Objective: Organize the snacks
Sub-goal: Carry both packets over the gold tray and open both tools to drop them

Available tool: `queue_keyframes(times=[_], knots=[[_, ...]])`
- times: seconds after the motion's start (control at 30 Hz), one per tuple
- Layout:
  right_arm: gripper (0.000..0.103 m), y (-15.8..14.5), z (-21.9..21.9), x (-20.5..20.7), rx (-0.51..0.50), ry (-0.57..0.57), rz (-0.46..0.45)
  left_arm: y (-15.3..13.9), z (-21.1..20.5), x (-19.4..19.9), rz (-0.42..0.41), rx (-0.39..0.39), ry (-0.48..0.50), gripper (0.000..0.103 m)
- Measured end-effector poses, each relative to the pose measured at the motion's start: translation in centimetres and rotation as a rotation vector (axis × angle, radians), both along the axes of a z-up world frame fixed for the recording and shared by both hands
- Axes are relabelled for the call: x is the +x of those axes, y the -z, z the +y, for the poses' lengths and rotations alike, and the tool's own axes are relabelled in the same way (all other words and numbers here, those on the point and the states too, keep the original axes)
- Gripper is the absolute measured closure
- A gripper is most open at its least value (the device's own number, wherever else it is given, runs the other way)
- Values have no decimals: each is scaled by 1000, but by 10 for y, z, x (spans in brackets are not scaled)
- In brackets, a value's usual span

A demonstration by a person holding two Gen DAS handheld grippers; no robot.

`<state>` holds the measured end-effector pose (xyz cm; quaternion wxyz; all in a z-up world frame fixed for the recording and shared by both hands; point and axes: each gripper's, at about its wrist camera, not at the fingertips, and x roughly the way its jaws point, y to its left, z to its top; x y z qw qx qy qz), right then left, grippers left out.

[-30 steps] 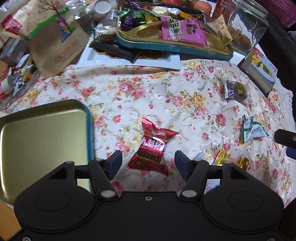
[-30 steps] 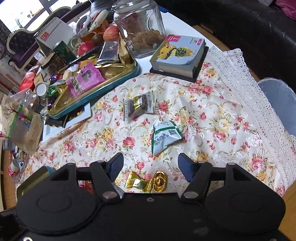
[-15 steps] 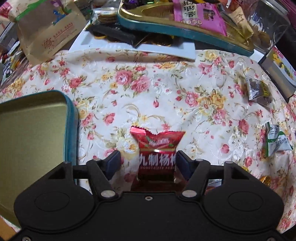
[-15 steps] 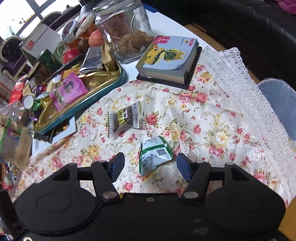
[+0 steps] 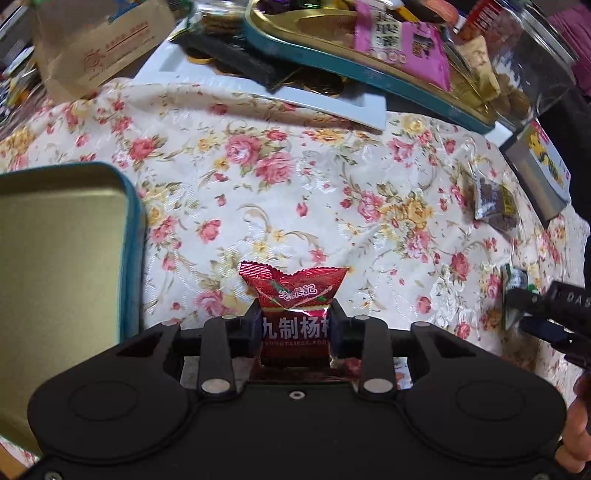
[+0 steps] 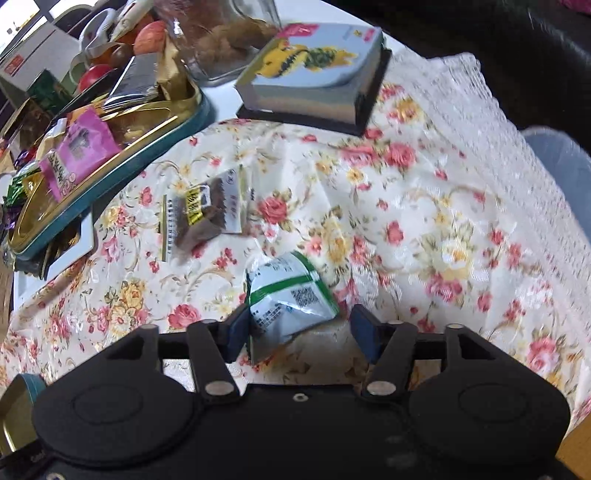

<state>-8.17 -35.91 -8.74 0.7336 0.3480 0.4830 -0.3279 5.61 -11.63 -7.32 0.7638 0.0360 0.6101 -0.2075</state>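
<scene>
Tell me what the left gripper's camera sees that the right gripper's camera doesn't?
Only the left view shows the red snack packet pinched in the left gripper. Only the right view shows the right gripper open around the green-and-white packet, plus apples. Both show the brown snack packet, the cartoon-cover book and the pink packet.

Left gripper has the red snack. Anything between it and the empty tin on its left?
Nothing visible. The left gripper is shut on the red snack packet, and only bare floral tablecloth lies between it and the open gold tin. The tin's raised teal rim is the only thing to clear.
</scene>
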Motion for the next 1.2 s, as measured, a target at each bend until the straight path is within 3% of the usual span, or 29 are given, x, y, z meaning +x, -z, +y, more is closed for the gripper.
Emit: queue_keyframes(times=[0.07,0.17,0.43,0.73,1.03,1.2], knots=[[70,-5,3,0,-18,-18,-18,-6,5,3,-1,-14,-20,61],[72,-16,8,0,-67,-35,-41,-20,13,8,0,-44,-50,61],[72,-61,16,-5,-25,-24,-184,-76,31,17,-46,-64,-92,61],[72,-123,67,7,24,-189,-376,-140,75,26,-206,-22,-104,61],[72,-156,135,29,32,-429,-466,-145,136,40,-327,134,-156,61],[72,-158,168,40,44,-523,-472,-134,181,58,-273,146,-218,61]])
